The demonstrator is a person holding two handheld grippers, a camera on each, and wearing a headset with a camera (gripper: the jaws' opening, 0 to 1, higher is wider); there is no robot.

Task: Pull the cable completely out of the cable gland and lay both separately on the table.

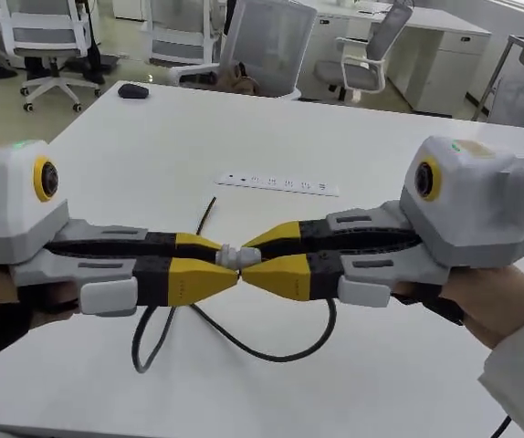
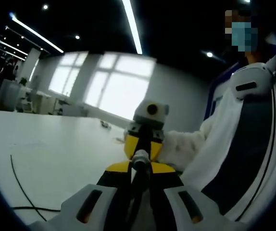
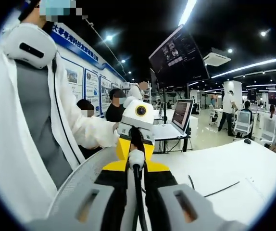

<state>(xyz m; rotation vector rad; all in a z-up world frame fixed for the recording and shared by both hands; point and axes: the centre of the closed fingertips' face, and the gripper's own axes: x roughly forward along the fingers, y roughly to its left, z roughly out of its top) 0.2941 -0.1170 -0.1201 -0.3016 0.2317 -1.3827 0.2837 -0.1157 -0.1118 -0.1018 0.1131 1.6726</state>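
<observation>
Meeting tip to tip above the middle of the worktop (image 1: 381, 146), the left gripper (image 1: 218, 262) and right gripper (image 1: 255, 258) were both clenched on the white gland (image 1: 237, 256), one at each end. A hand held each gripper at the near edge, so the gland hung clear of the worktop between them.

The black cable (image 1: 276, 359) was still threaded through the gland. It drooped in slack loops onto the worktop below both grippers, and one thin end ran off toward the far edge. In the right gripper view the cable (image 3: 139, 197) ran back from the gland (image 3: 136, 158) between that gripper's closed jaws. In the left gripper view the gland (image 2: 140, 159) sat right at the yellow tips, with the other gripper butted against it.

A white power strip (image 1: 276, 183) lay flat beyond the grippers, well apart from them. A dark mouse (image 1: 133, 90) sat near the far left corner.
</observation>
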